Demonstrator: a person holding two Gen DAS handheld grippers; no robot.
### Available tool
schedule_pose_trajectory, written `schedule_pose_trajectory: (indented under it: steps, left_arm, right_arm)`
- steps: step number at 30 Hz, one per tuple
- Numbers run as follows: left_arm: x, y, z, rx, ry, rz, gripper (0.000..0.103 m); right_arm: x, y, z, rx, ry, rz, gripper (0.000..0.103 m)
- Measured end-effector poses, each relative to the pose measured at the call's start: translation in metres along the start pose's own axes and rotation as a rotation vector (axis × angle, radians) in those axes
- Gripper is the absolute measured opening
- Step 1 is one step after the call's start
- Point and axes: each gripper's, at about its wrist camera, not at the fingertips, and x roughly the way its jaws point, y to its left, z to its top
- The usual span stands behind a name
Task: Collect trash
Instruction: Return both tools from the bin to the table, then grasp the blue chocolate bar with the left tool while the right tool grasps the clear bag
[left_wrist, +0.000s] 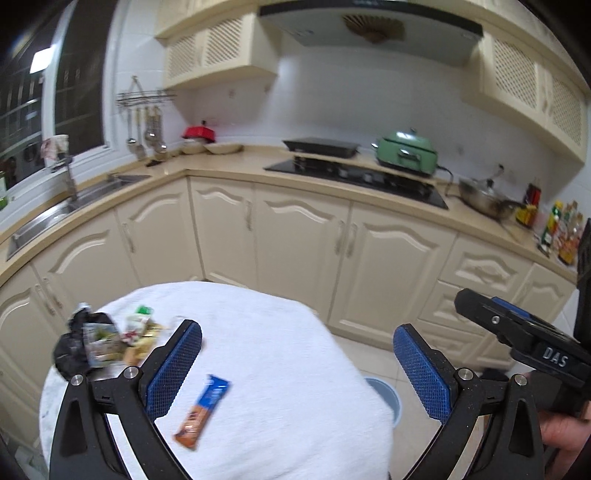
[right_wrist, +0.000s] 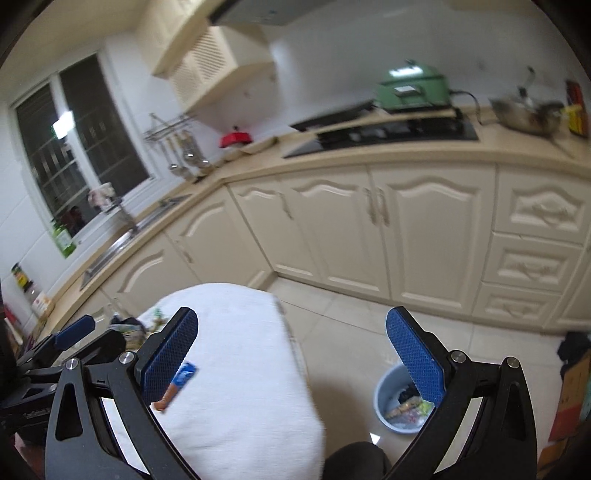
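Note:
A blue and orange snack wrapper (left_wrist: 202, 412) lies on the white-clothed round table (left_wrist: 266, 350); the right wrist view shows the same wrapper (right_wrist: 177, 386) beside a finger. At the table's far left lies a heap of trash (left_wrist: 107, 343), with a crumpled black bag and several packets. My left gripper (left_wrist: 295, 373) hangs open above the table, nothing between its blue pads. My right gripper (right_wrist: 291, 362) is open and empty too, out over the table edge and floor. On the floor stands a light blue bin (right_wrist: 400, 402) holding several wrappers; only the bin's rim (left_wrist: 386, 395) shows past the table.
Cream kitchen cabinets (left_wrist: 303, 243) run behind the table, with a sink (left_wrist: 66, 206) at left and a black hob (left_wrist: 362, 177) carrying a green cooker (left_wrist: 406, 153). The other gripper (left_wrist: 524, 343) and a hand (left_wrist: 565, 432) show at right. Tiled floor (right_wrist: 351, 332) spreads between table and cabinets.

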Motion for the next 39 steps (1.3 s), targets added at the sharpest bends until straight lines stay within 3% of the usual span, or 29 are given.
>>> schedule_pose_trajectory:
  steps: [12,21,26,31,39]
  left_arm:
    - [-0.084,0.055,-0.038,-0.1,-0.118,0.13,0.102]
    - [-0.075,0.074,-0.078,-0.142,-0.053,0.183,0.102]
    - [-0.04,0.079,-0.079,-0.134,0.013,0.174,0.102]
    - [0.022,0.087,-0.072,-0.11,0.12,0.146,0.102]
    - [0.13,0.075,-0.072,-0.071,0.306,0.118,0.087]
  right_arm:
    - [-0.017,0.096,-0.007,-0.165,-0.062,0.078,0.103]
    - [-0.013,0.126,-0.025,-0.246,-0.065,0.061,0.103]
    - [0.0,0.128,-0.036,-0.27,-0.041,0.042,0.103]
    - [0.019,0.116,-0.044,-0.259,0.007,0.02,0.103]
    - [0.06,0.096,-0.055,-0.241,0.099,-0.011,0.103]
